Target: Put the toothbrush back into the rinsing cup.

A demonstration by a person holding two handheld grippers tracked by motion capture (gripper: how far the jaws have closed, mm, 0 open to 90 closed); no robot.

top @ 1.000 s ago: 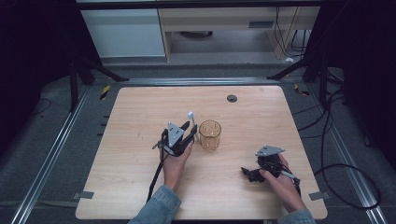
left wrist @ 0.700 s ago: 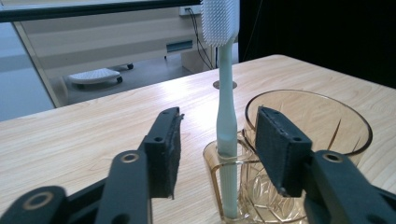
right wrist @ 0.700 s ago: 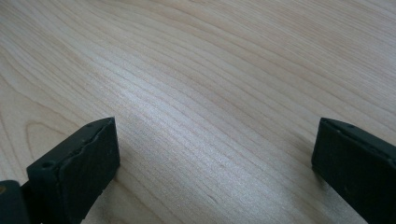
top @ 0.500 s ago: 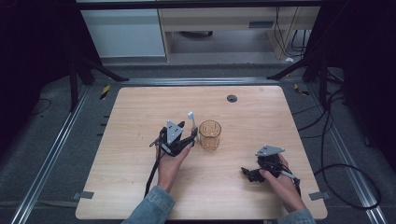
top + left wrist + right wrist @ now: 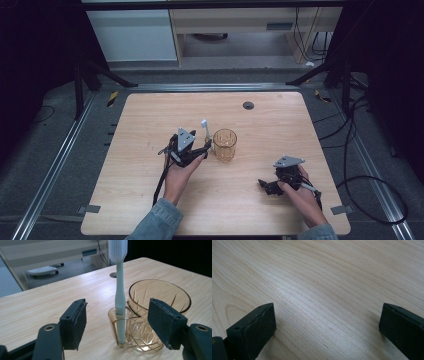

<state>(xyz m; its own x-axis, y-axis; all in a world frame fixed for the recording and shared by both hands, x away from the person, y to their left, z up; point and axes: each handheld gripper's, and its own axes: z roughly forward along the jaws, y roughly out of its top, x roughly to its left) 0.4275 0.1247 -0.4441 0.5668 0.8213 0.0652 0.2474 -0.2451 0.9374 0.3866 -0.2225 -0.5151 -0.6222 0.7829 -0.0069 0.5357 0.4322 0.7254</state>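
An amber glass cup (image 5: 224, 144) stands near the middle of the wooden table (image 5: 280, 125). A pale green toothbrush (image 5: 205, 129) stands upright, bristles up, in a holder on the cup's left side. My left gripper (image 5: 202, 149) is just left of the cup and open. In the left gripper view the toothbrush (image 5: 120, 297) and cup (image 5: 160, 312) stand beyond the spread jaws of that gripper (image 5: 120, 323), touching neither. My right gripper (image 5: 263, 186) rests low at the table's front right, open over bare wood, as the right gripper view (image 5: 327, 325) shows.
A dark round grommet (image 5: 248, 105) sits in the table near its far edge. Beyond the table stand a white cabinet (image 5: 132, 35) and a low shelf unit (image 5: 240, 25). Cables (image 5: 360, 150) trail on the floor at the right.
My left forearm has swung slightly to the left and the left gripper has eased a little away from the cup. The right gripper has not moved.
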